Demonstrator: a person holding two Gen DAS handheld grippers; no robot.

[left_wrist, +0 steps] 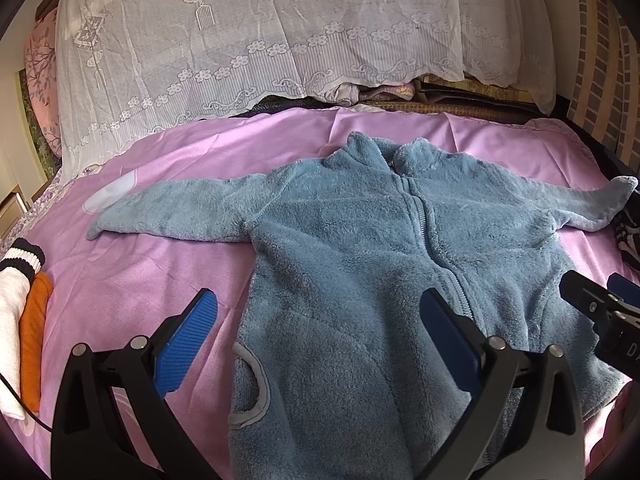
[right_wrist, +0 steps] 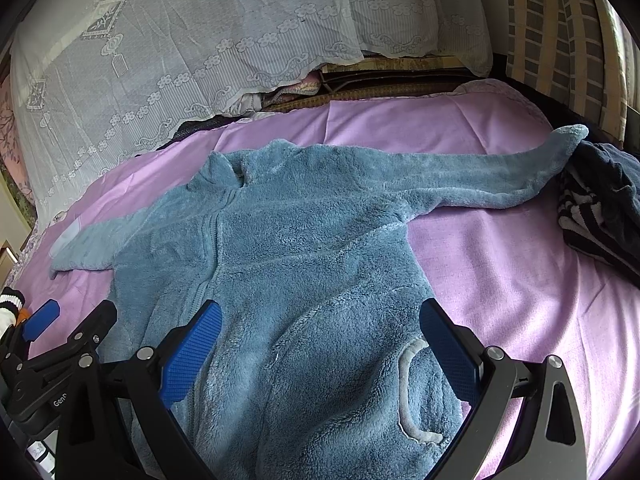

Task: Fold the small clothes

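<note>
A small blue-grey fleece jacket [left_wrist: 352, 248] lies flat, front up and zipped, on the pink bedsheet [left_wrist: 168, 264], both sleeves spread out sideways. It also shows in the right wrist view [right_wrist: 288, 264]. My left gripper [left_wrist: 320, 340] is open and empty, hovering over the jacket's lower left part near a grey-trimmed pocket [left_wrist: 256, 392]. My right gripper [right_wrist: 320, 344] is open and empty over the lower right part, by the other pocket [right_wrist: 408, 392]. The right gripper's tip also shows in the left wrist view [left_wrist: 592, 304].
A white and orange folded pile [left_wrist: 20, 344] lies at the left edge of the bed. Dark striped clothes [right_wrist: 596, 208] lie at the right by the sleeve end. A lace-covered heap [left_wrist: 256, 40] stands behind the sheet.
</note>
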